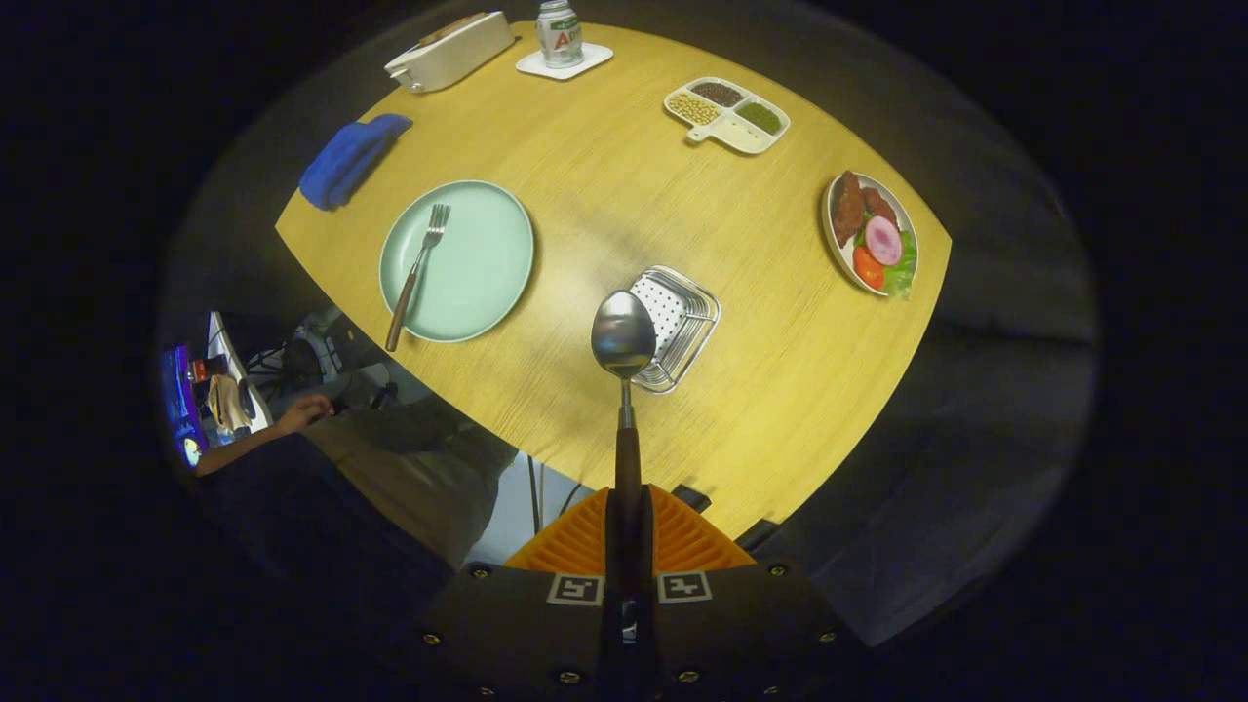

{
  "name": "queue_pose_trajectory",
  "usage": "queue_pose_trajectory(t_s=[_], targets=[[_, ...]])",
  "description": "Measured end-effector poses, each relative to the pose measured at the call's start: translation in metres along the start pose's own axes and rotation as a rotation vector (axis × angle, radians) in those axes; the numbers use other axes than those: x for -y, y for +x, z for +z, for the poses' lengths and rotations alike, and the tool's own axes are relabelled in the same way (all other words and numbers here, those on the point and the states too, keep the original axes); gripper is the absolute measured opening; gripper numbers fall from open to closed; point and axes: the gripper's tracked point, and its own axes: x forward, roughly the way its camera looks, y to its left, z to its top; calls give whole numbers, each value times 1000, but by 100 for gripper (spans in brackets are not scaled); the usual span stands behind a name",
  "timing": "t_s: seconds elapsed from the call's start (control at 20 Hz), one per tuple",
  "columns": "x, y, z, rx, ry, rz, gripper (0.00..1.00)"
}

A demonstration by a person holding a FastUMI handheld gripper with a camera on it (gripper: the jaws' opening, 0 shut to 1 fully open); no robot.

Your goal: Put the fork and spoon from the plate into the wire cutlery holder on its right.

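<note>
Fingers point(626, 546) clamped on brown-handled steel spoon point(624, 336), bowl over square wire cutlery holder point(678, 327). Brown-handled steel fork point(417, 273) on pale-green round plate point(458, 261): light, stiff, slippery; handle grip likely best.

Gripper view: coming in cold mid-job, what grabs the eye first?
The spoon stands out first: clamped by its handle between the fingers of the gripper, its bowl held up in front of the wire cutlery holder. Next, the fork lying alone on the green plate, left of the holder. Far right, a plate of colourful food near the edge of the table.
</note>
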Motion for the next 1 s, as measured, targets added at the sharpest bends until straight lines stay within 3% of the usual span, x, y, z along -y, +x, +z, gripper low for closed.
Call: queue_pose_trajectory(t_s=[0.6,0.75,1.0], targets=[[16,61,38,-165,-3,1,6],[21,72,49,-186,-25,-40,6],[19,79,61,-179,4,-15,11]])
